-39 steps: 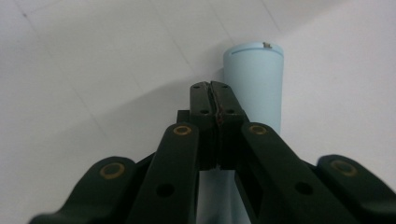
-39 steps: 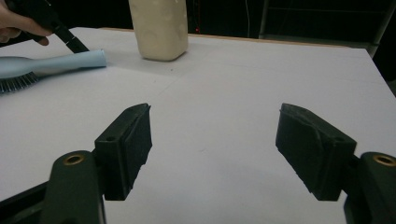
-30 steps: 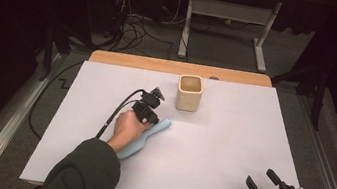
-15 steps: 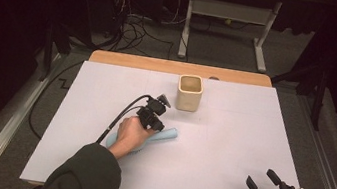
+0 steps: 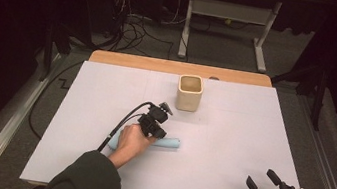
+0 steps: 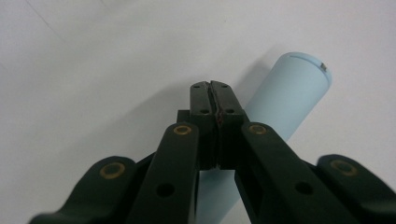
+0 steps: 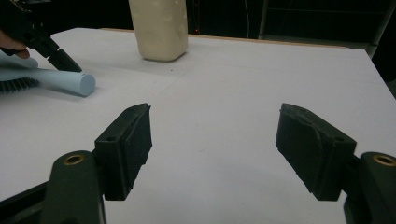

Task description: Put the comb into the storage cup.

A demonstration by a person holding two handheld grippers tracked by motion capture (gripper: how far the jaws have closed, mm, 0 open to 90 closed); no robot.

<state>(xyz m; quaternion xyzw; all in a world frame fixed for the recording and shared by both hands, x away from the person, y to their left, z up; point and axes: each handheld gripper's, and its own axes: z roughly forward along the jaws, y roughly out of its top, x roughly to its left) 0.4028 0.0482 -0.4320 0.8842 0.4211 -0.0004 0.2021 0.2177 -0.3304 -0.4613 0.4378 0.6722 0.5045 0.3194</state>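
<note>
Left claw [image 5: 159, 132] shifted right, jaws closed beside blue brush [image 5: 169, 144], bristles visible from right claw [image 7: 215, 154], open, empty

cream cup [image 5: 190, 92] upright on white table [image 5: 230, 139].

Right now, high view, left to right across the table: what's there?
Left gripper with its jaws shut, over the blue brush handle → cream cup → right gripper, jaws open, at the table's near right corner.
</note>
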